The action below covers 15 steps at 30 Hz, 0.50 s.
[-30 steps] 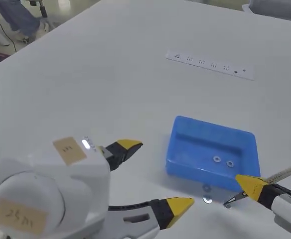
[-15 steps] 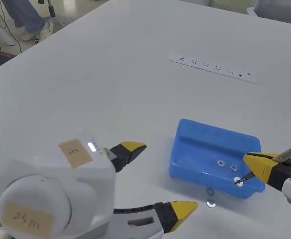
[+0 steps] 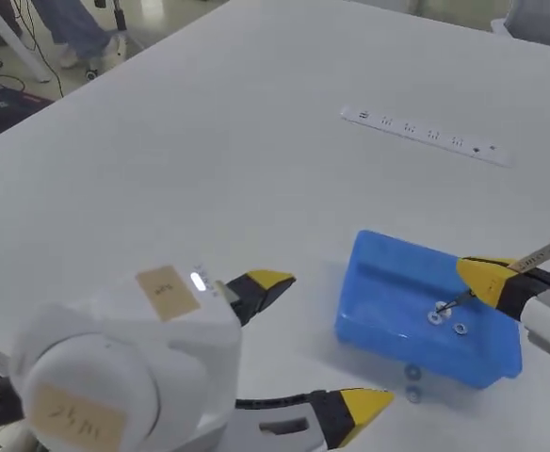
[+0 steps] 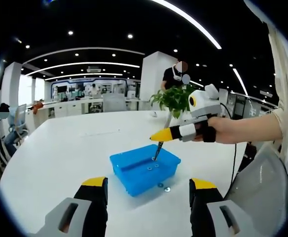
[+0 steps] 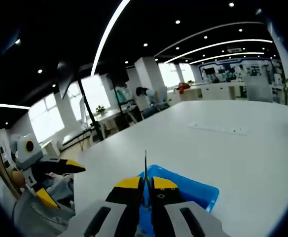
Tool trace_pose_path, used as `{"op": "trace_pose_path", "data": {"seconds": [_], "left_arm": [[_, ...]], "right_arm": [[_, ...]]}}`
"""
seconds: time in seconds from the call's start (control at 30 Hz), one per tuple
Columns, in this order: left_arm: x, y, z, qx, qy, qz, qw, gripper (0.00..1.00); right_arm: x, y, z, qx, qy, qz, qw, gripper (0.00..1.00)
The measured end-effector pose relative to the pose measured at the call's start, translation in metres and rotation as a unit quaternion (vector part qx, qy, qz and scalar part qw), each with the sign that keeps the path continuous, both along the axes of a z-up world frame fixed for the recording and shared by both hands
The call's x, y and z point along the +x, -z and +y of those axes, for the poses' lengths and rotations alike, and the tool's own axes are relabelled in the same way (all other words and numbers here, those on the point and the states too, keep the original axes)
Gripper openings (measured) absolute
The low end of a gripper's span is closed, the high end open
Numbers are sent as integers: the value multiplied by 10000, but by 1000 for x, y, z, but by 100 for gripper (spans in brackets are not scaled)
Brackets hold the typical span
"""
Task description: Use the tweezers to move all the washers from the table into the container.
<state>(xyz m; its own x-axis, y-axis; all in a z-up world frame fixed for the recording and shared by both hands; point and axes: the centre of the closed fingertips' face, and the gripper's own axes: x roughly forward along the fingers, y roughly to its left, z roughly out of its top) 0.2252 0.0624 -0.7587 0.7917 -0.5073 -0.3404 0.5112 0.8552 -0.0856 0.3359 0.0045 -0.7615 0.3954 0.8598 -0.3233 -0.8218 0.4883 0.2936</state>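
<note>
A blue container (image 3: 388, 273) lies on the white table (image 3: 209, 160) with two washers (image 3: 460, 329) in it. Two more washers (image 3: 413, 374) rest on the table just in front of it. My right gripper (image 3: 477, 273) is shut on the tweezers (image 3: 452, 301), whose tip dips into the container beside the washers; I cannot tell if it holds one. In the right gripper view the yellow-tipped jaws (image 5: 146, 183) clamp the tweezers (image 5: 145, 165) over the container (image 5: 193, 190). My left gripper (image 3: 317, 344) hovers open, left of the container, with nothing between its jaws.
A white power strip (image 3: 426, 137) lies farther back on the table. The left gripper view shows the container (image 4: 134, 175), the loose washers (image 4: 163, 187), and a person's hand holding the right gripper (image 4: 159, 135). Other benches and a potted plant (image 4: 173, 98) stand beyond.
My right gripper has lifted the tweezers' tip from the table in front of the container and carried it over the wall into the container. The head camera has shifted; the left gripper stayed open.
</note>
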Motion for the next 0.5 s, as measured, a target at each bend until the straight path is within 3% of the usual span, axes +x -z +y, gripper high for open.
{"op": "trace_pose_path", "data": {"seconds": [0.13, 0.27, 0.5], "left_arm": [[0, 0, -1, -5, 32, 14, 10000, 67], [0, 1, -2, 12, 62, 33, 10000, 67], [0, 1, -1, 9, 57, 33, 10000, 67]], "right_arm": [[9, 13, 2, -188, 81, 43, 9998, 3], [17, 24, 2, -186, 307, 247, 9990, 3], [23, 39, 8, -349, 218, 330, 9986, 3]]}}
